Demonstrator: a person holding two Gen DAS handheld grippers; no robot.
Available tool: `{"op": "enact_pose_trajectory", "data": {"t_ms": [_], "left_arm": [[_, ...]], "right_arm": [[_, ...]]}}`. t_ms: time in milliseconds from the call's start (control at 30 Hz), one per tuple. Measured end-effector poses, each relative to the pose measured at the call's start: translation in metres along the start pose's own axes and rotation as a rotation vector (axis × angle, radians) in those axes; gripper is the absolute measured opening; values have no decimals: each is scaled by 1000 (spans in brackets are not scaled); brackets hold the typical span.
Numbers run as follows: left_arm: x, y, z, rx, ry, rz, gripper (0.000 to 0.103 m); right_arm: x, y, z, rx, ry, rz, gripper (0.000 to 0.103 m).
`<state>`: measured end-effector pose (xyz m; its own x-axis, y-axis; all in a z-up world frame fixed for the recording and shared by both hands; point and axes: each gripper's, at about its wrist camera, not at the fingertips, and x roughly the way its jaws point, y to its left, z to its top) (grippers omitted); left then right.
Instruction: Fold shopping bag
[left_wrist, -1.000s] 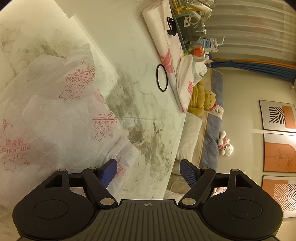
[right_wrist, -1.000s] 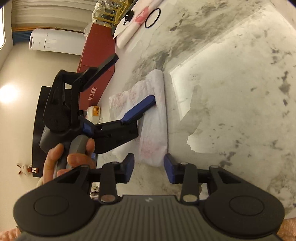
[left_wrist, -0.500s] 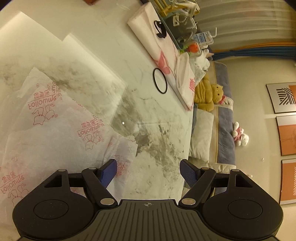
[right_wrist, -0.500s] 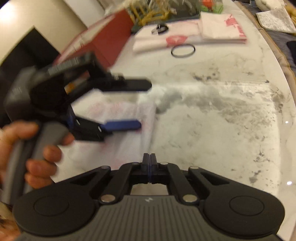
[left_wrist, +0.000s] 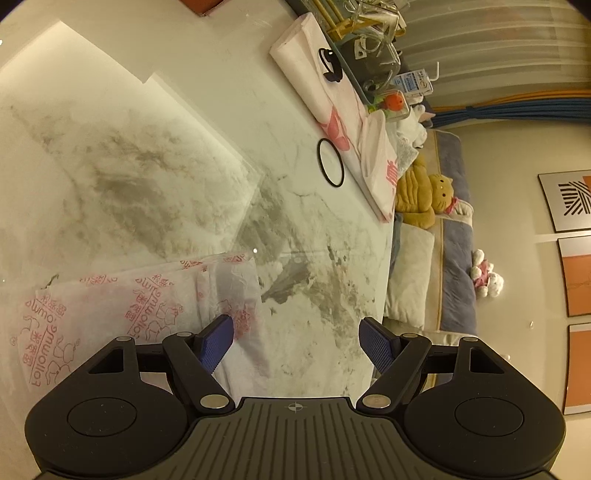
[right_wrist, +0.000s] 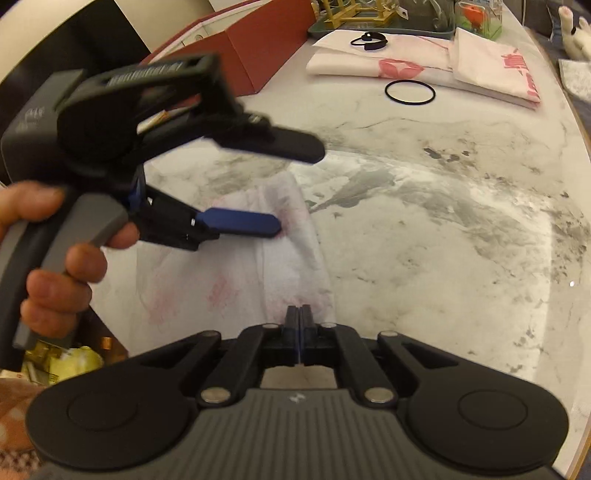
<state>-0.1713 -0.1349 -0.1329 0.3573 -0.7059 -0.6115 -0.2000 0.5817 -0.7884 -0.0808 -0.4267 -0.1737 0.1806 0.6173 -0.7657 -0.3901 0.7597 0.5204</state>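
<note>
The shopping bag (left_wrist: 122, 314) is thin white plastic with red print, lying flattened and partly folded on the marble table (left_wrist: 155, 177). It also shows in the right wrist view (right_wrist: 243, 273). My left gripper (left_wrist: 295, 341) is open, its left finger over the bag's right edge. In the right wrist view the left gripper (right_wrist: 291, 188) hovers open over the bag, one finger above, one near the plastic. My right gripper (right_wrist: 298, 321) is shut at the bag's near edge; whether plastic is pinched cannot be told.
A black ring (left_wrist: 330, 161) lies on the table near folded white-and-pink bags (left_wrist: 347, 114) with a black clip (left_wrist: 330, 66). A red box (right_wrist: 258, 48) and a tray of clutter (right_wrist: 384, 18) stand at the back. A sofa with toys (left_wrist: 428, 192) lies beyond the table edge.
My right gripper closed from open and swung to face along the table. The left gripper moved over the bag, which now lies flatter and lower in its view.
</note>
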Motion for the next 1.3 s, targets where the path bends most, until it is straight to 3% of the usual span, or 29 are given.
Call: {"op": "enact_pose_trajectory", "data": {"t_ms": [33, 67, 100, 167, 267, 400, 500, 733, 767, 800, 867, 967, 1067, 1167, 1200, 1300], "left_arm": [[-1, 2, 0, -8, -2, -5, 77], [-1, 3, 0, -11, -3, -9, 77], [-1, 3, 0, -12, -4, -11, 77], [-1, 2, -1, -1, -7, -6, 77], [-2, 2, -3, 13, -10, -8, 77], [-2, 8, -3, -17, -16, -41, 77], [-2, 8, -4, -16, -17, -42, 77], [-1, 11, -2, -37, -14, -56, 77], [-1, 12, -2, -41, -13, -60, 77], [-1, 13, -1, -46, -12, -63, 77], [-1, 14, 0, -57, -8, -70, 77], [0, 16, 2, -58, -1, -78, 77], [0, 15, 2, -26, 6, -85, 77], [-1, 20, 4, -2, 16, -114, 76], [-1, 22, 4, 1, 19, -120, 75], [-3, 27, 4, 0, 19, -128, 65]], "right_arm": [[-6, -7, -1, 33, -29, 27, 10], [-12, -14, -1, 65, -59, 38, 24], [-19, -22, -2, 97, -89, 50, 32], [-15, -37, 1, 164, -80, 60, 32], [-6, -58, -6, 332, -20, 159, 30], [-6, -82, -36, 675, -49, 301, 31], [4, -80, -46, 759, -67, 341, 31], [10, -72, -31, 711, -111, 294, 42], [7, -72, -31, 697, -118, 274, 32], [5, -72, -32, 681, -122, 246, 16], [2, -75, -34, 685, -146, 228, 3], [-7, -66, -27, 571, -174, 199, 2], [-23, -35, -12, 284, -192, 184, 2], [-35, -38, -7, 256, -235, 324, 5], [-36, -42, -5, 253, -227, 328, 9], [-39, -55, -1, 241, -234, 228, 15]]}}
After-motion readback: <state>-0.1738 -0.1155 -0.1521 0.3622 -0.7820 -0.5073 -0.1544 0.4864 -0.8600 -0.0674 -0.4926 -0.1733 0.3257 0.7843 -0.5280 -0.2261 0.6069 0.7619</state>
